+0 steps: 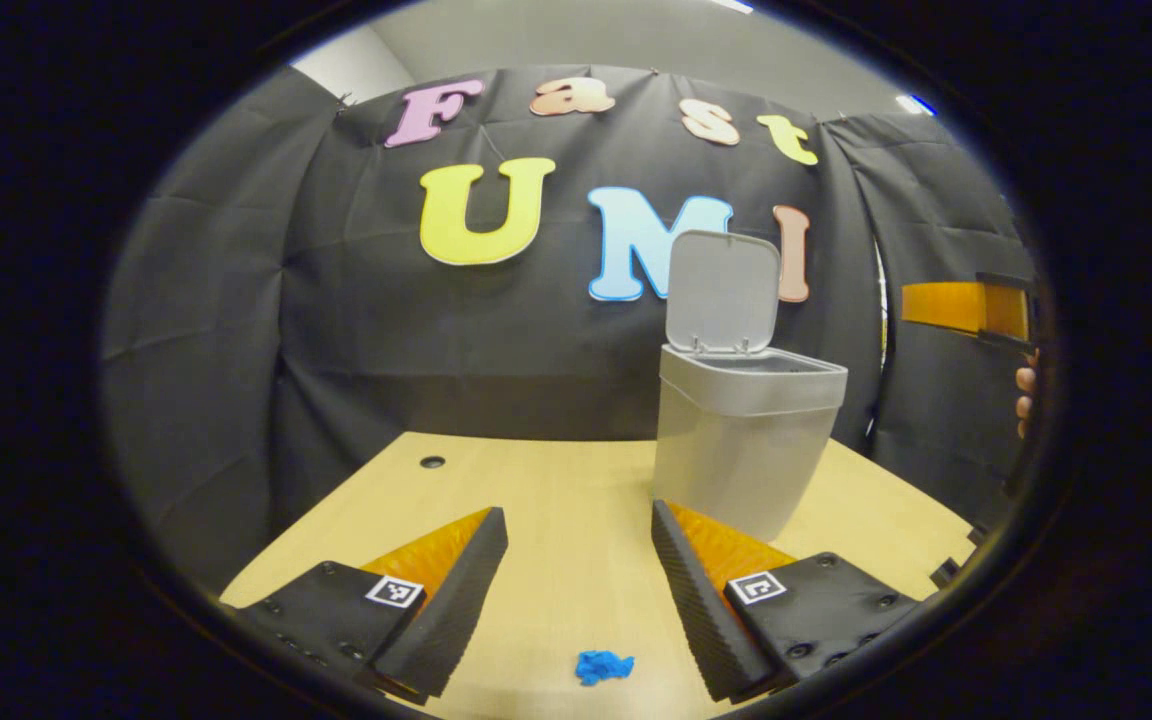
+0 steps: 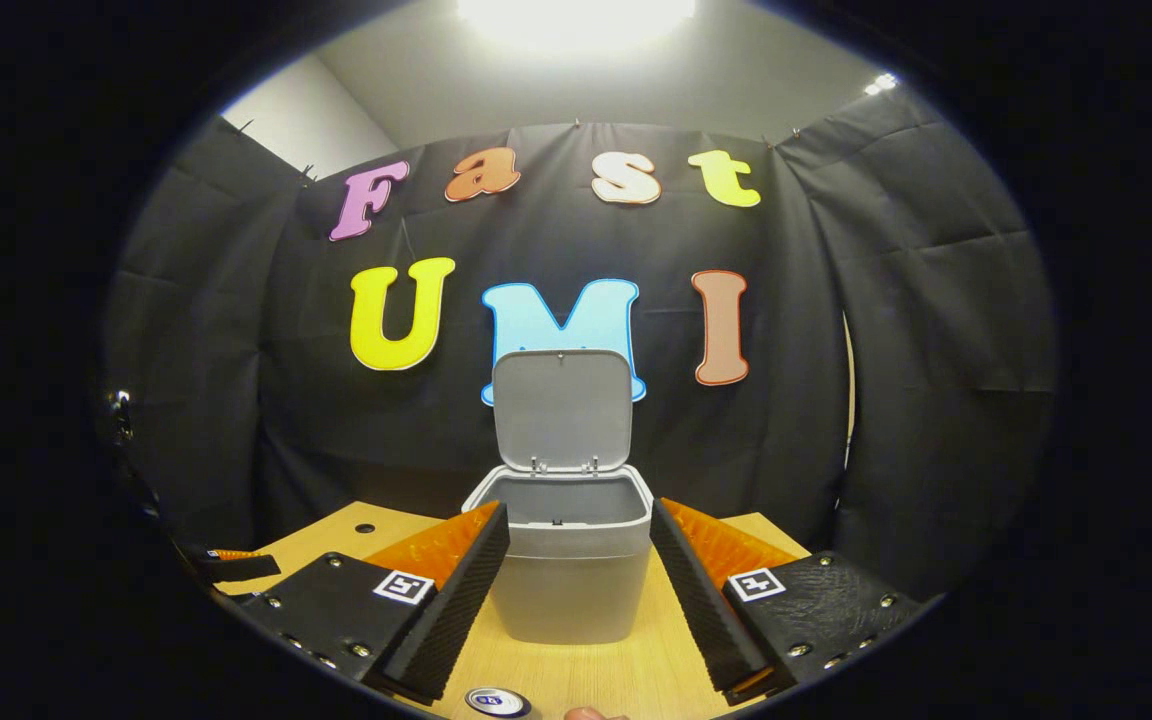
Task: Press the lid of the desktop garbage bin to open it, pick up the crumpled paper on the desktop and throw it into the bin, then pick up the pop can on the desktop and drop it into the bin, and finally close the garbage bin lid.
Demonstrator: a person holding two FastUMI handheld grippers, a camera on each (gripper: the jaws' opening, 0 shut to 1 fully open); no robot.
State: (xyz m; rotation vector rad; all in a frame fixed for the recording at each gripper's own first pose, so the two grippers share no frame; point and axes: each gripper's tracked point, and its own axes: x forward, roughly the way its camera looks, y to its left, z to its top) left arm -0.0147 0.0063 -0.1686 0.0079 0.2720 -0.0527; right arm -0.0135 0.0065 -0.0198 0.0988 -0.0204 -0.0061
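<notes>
In the left gripper view the left tool (image 1: 579, 560) has its two fingers spread wide apart with nothing between them, held above the light wooden surface (image 1: 556, 500). The grey garbage bin (image 1: 741, 445) stands on the surface at about two o'clock from this tool, just beyond the right finger, its lid (image 1: 723, 292) tipped up and back so the mouth is open. A small blue crumpled paper (image 1: 603, 666) lies on the surface at six o'clock, low between the fingers and not touched by either. A dark round hole (image 1: 432, 462) sits in the surface at about eleven o'clock. At three o'clock, by the edge of the view, part of the other tool shows with a person's fingertips (image 1: 1025, 395) on it.

In the right gripper view the right tool (image 2: 579, 560) is likewise wide open and holds nothing. The bin (image 2: 566, 570) stands straight ahead at twelve o'clock, between the two fingers but beyond them, with its lid (image 2: 562, 408) upright and its inside dark and hard to read. The top of a pop can (image 2: 496, 702) shows at six o'clock, at the bottom edge, standing on the surface (image 2: 636, 670).
</notes>
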